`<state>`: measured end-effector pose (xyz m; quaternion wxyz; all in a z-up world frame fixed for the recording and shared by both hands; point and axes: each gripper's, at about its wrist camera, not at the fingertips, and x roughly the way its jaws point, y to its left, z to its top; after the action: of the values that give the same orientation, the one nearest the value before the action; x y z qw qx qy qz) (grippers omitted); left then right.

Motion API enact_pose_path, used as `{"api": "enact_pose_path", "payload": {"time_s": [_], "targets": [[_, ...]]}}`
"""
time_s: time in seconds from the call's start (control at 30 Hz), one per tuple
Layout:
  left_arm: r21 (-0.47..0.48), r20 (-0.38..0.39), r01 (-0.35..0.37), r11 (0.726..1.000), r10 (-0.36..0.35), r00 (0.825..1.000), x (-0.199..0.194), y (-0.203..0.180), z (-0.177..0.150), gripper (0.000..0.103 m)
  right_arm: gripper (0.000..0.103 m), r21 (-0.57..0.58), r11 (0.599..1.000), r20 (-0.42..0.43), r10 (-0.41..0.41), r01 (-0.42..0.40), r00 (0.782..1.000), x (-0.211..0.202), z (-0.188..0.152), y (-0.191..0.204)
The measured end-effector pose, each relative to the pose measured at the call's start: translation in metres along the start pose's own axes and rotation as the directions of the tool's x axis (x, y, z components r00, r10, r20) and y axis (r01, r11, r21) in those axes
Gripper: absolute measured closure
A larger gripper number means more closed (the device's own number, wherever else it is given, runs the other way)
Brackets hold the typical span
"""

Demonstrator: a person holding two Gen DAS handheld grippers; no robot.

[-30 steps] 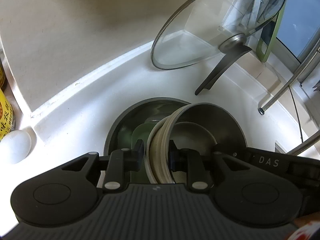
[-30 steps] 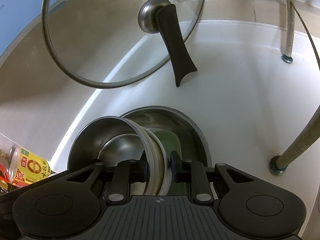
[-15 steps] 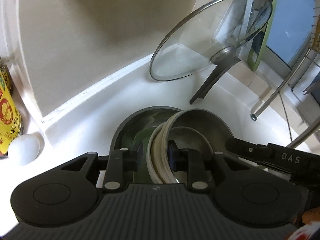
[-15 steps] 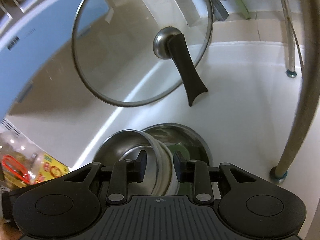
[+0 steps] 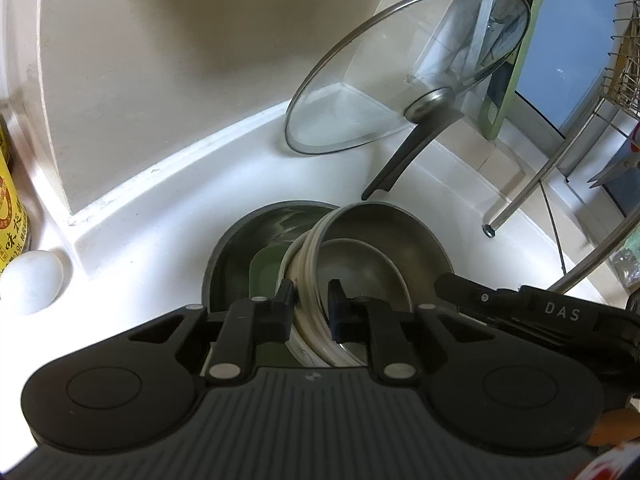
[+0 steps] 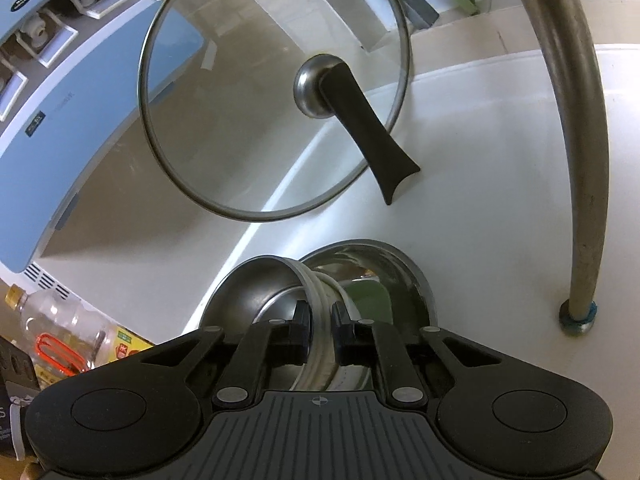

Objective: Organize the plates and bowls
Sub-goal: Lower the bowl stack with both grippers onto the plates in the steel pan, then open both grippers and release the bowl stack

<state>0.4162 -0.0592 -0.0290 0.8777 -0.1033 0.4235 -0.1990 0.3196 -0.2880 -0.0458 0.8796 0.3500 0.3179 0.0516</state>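
Observation:
A steel bowl (image 5: 380, 248) nested with white plates (image 5: 300, 280) stands on edge over a larger dark steel bowl (image 5: 256, 232) that has a green piece (image 5: 264, 272) inside. My left gripper (image 5: 310, 296) is shut on the rims of the white plates and steel bowl. From the other side, my right gripper (image 6: 319, 312) is closing its jaws on the same rims, and its pads press the steel bowl (image 6: 260, 284) and white plates (image 6: 326, 292). The large bowl (image 6: 400, 268) and green piece (image 6: 372, 300) lie behind.
A glass lid (image 5: 400, 80) with a black handle leans on the wall behind the bowls, and the right wrist view shows this glass lid (image 6: 272, 100) too. At the left are a white egg (image 5: 30, 282) and a yellow tin (image 5: 10, 208). Metal rack legs (image 6: 580, 160) stand at the right.
The right gripper's jaws widened off the rims half a second ago and have closed on them again. The left jaws squeezed tighter. Both views tilted up a little.

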Motion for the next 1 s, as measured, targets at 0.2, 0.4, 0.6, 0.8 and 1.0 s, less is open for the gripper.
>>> {"api": "enact_pose_path", "payload": {"time_s": [0.2, 0.4, 0.6, 0.8, 1.0], "targets": [[0.004, -0.036, -0.017, 1.000, 0.017, 0.999, 0.004, -0.003, 0.005, 0.089, 0.091, 0.032, 0.998, -0.049, -0.045, 0.047, 0.998, 0.002, 0.009, 0.006], [-0.003, -0.066, -0.032, 0.999, 0.032, 0.997, 0.009, -0.004, 0.012, 0.089, 0.091, 0.076, 0.990, -0.127, -0.106, 0.116, 0.986, 0.007, 0.025, 0.015], [0.008, -0.061, -0.036, 0.999, 0.036, 0.997, 0.009, -0.005, 0.011, 0.088, 0.091, 0.117, 0.985, -0.178, -0.108, 0.130, 0.978, 0.012, 0.032, 0.011], [0.016, -0.052, -0.036, 0.999, 0.037, 0.998, 0.008, -0.006, 0.009, 0.088, 0.091, 0.086, 0.987, -0.166, -0.118, 0.133, 0.979, 0.014, 0.029, 0.013], [0.019, -0.051, -0.039, 0.999, 0.039, 0.998, 0.007, -0.006, 0.009, 0.088, 0.091, 0.070, 0.989, -0.163, -0.118, 0.131, 0.980, 0.014, 0.028, 0.014]]}}
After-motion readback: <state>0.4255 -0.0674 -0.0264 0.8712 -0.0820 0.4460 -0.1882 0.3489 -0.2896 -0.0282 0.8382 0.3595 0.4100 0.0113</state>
